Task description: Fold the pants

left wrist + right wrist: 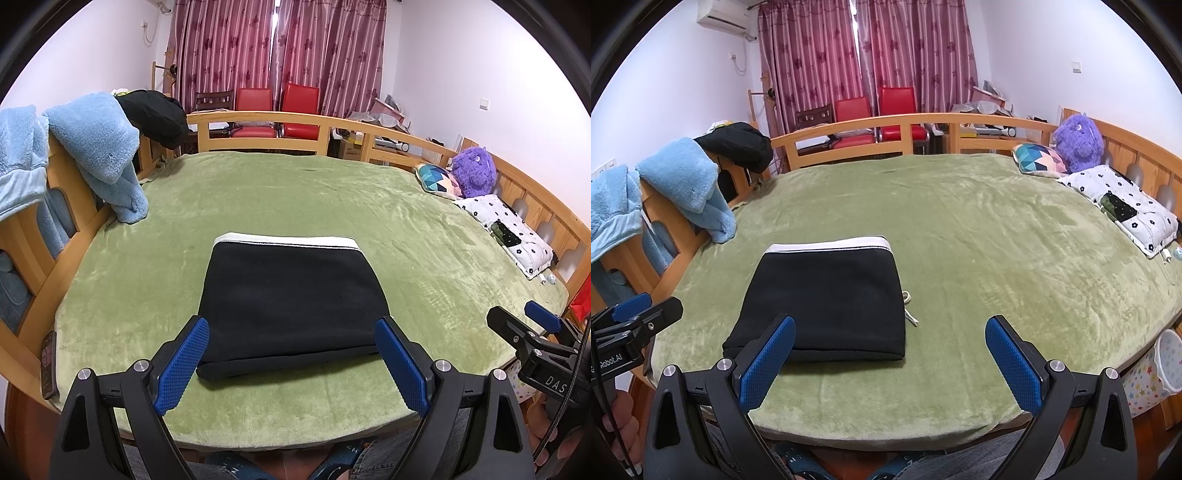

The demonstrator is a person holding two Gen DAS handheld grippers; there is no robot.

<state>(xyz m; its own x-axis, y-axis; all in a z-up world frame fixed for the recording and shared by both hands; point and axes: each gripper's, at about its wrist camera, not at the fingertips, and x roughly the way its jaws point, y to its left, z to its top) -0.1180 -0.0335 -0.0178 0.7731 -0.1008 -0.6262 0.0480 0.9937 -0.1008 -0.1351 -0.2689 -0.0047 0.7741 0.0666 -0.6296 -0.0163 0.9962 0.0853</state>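
Observation:
Black pants (291, 302) lie folded into a compact rectangle on the green bedspread (295, 195), white waistband at the far edge. In the right wrist view the same pants (827, 306) sit left of centre, with a white drawstring (909, 308) poking out on their right side. My left gripper (291, 336) hovers open at the pants' near edge, blue pads wide apart, nothing pinched. My right gripper (891, 334) is open too, over the bedspread (960, 229) just right of the pants' near corner. Each gripper shows at the edge of the other's view.
A wooden bed rail (258, 125) rings the bed. Blue fleece (92, 147) and a black garment (155, 114) hang on the left rail. A purple plush toy (474, 171), pillows (506, 229) and a phone (48, 365) lie at the edges. A starred bin (1156, 373) stands below right.

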